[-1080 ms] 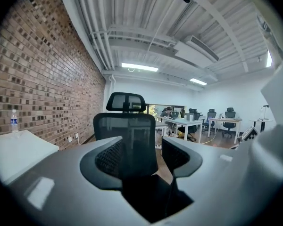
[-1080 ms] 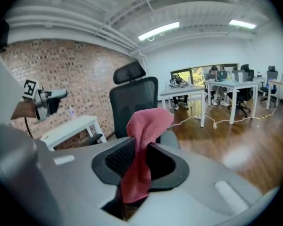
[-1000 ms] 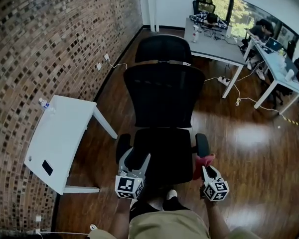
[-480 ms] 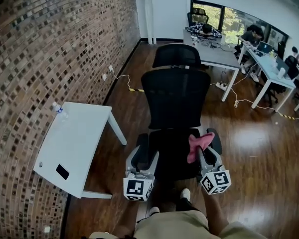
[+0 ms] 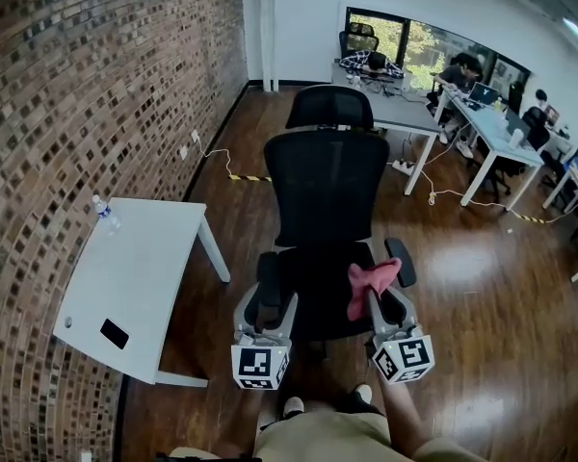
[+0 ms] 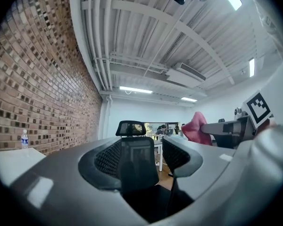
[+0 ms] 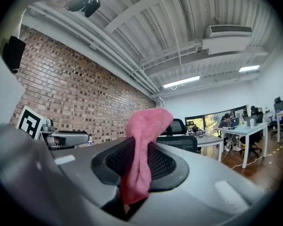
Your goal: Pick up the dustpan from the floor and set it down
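Head view: left hand-held gripper (image 5: pixel 267 306) and right hand-held gripper (image 5: pixel 374 301), side by side, both over the seat of a black chair (image 5: pixel 326 195) on wood floor (image 5: pixel 482 296). Left gripper view: jaws slightly apart, just been opening, nothing between them; only the chair back shows through the gap. Right gripper view: jaws closed on a pink cloth (image 7: pixel 141 149), its top bunched above the pads, its tail hanging below. White surface (image 5: pixel 125 277) left of chair, by the brick wall, carrying one bottle (image 5: pixel 101 208) at the far corner and one phone (image 5: pixel 114 333) near the front edge. Dustpan: shows in none of the views.
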